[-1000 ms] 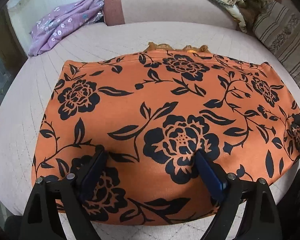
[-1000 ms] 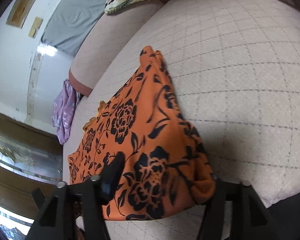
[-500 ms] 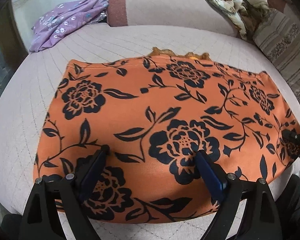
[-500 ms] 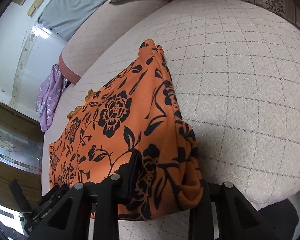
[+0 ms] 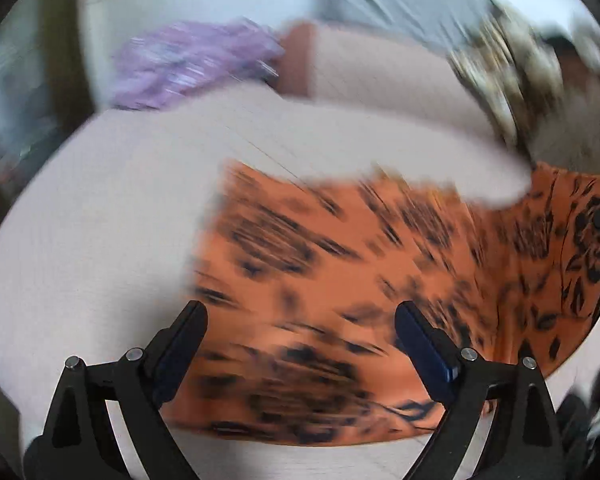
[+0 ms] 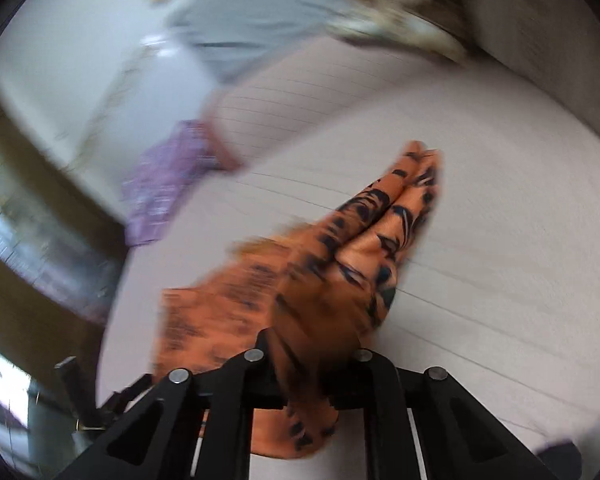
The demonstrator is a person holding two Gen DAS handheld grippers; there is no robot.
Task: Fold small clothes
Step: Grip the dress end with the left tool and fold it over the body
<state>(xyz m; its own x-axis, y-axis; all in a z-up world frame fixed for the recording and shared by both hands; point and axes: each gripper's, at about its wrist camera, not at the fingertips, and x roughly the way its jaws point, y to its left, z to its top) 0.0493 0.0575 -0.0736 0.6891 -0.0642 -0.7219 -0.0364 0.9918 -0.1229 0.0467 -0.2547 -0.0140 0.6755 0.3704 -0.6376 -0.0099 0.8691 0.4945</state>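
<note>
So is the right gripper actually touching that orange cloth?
Touching. In the right wrist view the right gripper, whose fingers have just been closing, pinches a bunched fold of the orange cloth.

A pale beige quilted cushion surface [image 5: 112,216] fills the middle of both views, its stitched lines blurred. At the upper left of the left wrist view a crumpled purple floral cloth [image 5: 188,64] lies beside a beige bolster with a rust-brown end [image 5: 300,60]. A cream and brown patterned cloth [image 5: 500,64] is bunched at the upper right. A grey sheet [image 6: 252,12] shows along the top.
</note>
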